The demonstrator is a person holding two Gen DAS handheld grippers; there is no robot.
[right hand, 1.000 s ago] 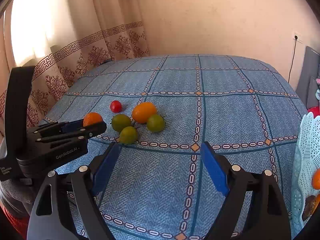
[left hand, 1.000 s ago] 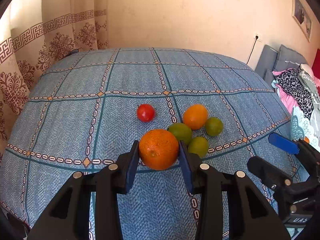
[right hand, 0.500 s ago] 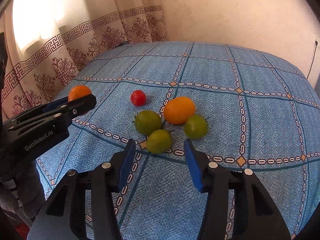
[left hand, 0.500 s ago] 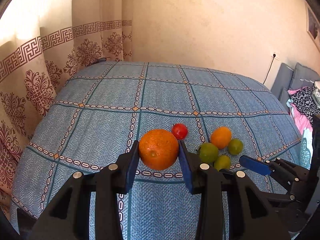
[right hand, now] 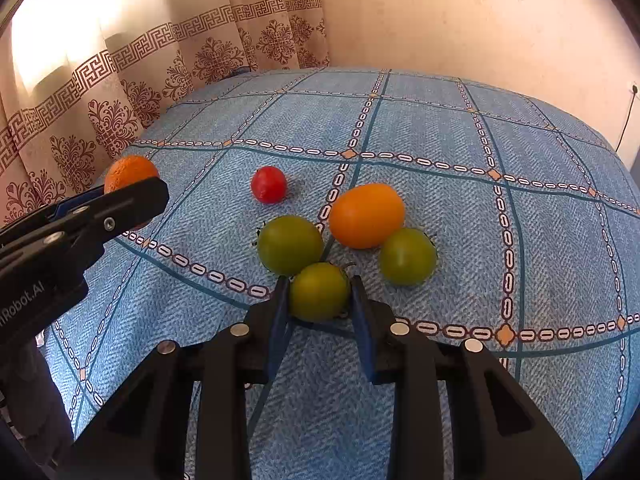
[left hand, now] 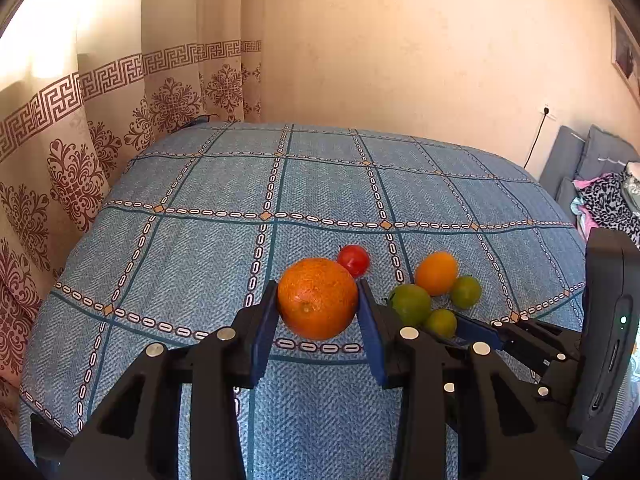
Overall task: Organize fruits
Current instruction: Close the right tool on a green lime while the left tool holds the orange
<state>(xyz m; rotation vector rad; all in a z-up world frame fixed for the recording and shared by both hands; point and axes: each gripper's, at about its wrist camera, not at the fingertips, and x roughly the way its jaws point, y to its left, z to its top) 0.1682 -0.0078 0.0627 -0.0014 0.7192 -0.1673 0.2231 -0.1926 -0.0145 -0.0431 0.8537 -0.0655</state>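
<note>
left gripper (left hand: 318, 300): clamped on large orange (left hand: 317, 298), held above the bedspread (right hand: 440, 128) toward its left edge. right gripper (right hand: 318, 294): narrow, pads against front green tomato (right hand: 319, 291), likely mid-pick; next, lift straight up, clear of neighbouring green tomato (right hand: 290, 244). open cloth spreads behind and right.

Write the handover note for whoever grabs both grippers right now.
Left gripper: shut on the big orange, held above the blue bedspread.
Right gripper: fingers on both sides of the nearest green tomato, which is still on the bedspread; looks gripped, not lifted.
Still lying loose: red tomato, smaller orange fruit, two more green tomatoes.
Done: nothing seen put away.
Left: place the orange, lift the tomato, sort the other four.
</note>
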